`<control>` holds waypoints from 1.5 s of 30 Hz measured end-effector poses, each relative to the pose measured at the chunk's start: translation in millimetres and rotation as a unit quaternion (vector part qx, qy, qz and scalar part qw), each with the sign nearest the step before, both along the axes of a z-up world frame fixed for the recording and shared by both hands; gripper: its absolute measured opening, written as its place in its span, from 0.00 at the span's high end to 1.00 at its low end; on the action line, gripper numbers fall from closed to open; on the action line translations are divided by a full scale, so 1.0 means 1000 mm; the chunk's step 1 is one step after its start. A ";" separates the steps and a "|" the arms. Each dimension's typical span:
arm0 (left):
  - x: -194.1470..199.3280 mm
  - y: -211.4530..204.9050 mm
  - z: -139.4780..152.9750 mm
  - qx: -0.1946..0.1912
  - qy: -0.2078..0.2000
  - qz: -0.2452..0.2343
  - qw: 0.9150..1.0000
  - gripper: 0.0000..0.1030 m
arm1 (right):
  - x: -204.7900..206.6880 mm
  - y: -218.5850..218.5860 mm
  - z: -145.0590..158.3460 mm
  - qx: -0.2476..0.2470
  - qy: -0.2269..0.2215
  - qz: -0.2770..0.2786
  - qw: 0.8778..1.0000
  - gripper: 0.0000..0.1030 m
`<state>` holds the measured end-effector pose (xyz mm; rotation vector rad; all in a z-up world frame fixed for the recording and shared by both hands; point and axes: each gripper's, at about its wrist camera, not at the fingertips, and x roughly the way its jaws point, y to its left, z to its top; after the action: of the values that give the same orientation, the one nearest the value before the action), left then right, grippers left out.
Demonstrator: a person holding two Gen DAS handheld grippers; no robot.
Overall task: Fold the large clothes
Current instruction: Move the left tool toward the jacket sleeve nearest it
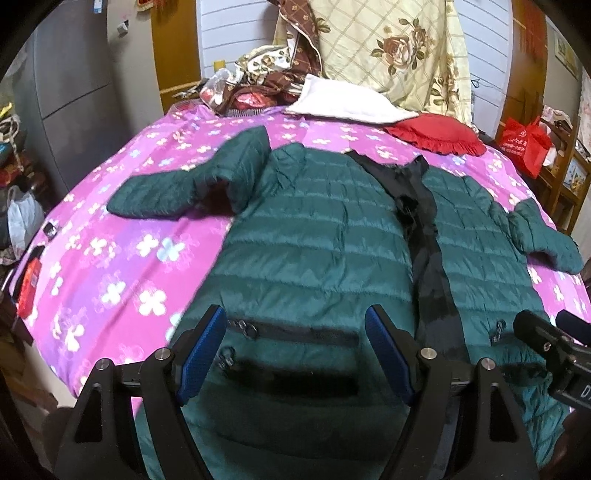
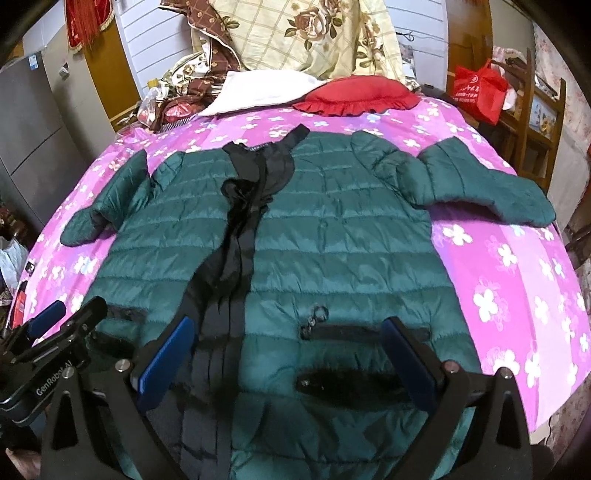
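Note:
A dark green quilted jacket (image 1: 314, 236) lies spread front-up on the bed, both sleeves out to the sides; it also shows in the right wrist view (image 2: 332, 229). A black lining strip (image 2: 240, 240) runs down its open front. My left gripper (image 1: 295, 354) is open above the jacket's left hem, over a zip pocket (image 1: 295, 332). My right gripper (image 2: 288, 365) is open above the right hem, over the other pocket (image 2: 347, 332). Each gripper shows at the edge of the other's view: the right one (image 1: 546, 343) and the left one (image 2: 62, 325).
The bed has a pink floral sheet (image 1: 122, 266). A red cushion (image 2: 354, 96), a white pillow (image 2: 266, 92) and piled floral quilts (image 2: 295, 33) sit at the head. A grey cabinet (image 1: 66, 92) stands left, a red bag (image 2: 480, 92) on shelves right.

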<state>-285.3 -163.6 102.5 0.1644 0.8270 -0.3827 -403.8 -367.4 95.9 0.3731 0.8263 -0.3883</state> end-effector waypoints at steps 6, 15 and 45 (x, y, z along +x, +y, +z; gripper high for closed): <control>0.021 0.002 0.019 -0.008 -0.004 0.012 1.000 0.46 | 0.019 -0.011 0.017 0.005 -0.007 0.011 1.000 0.01; 0.051 -0.007 0.046 -0.015 -0.024 0.020 0.999 0.46 | 0.055 -0.029 0.046 -0.026 -0.010 0.012 1.000 0.01; 0.143 -0.036 0.043 -0.017 -0.025 0.042 0.999 0.46 | 0.165 -0.087 0.048 -0.026 0.017 0.009 0.999 0.01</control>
<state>-142.3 -199.7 145.2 0.1067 0.7755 -0.3117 -238.8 -454.3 144.3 0.3104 0.8501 -0.4000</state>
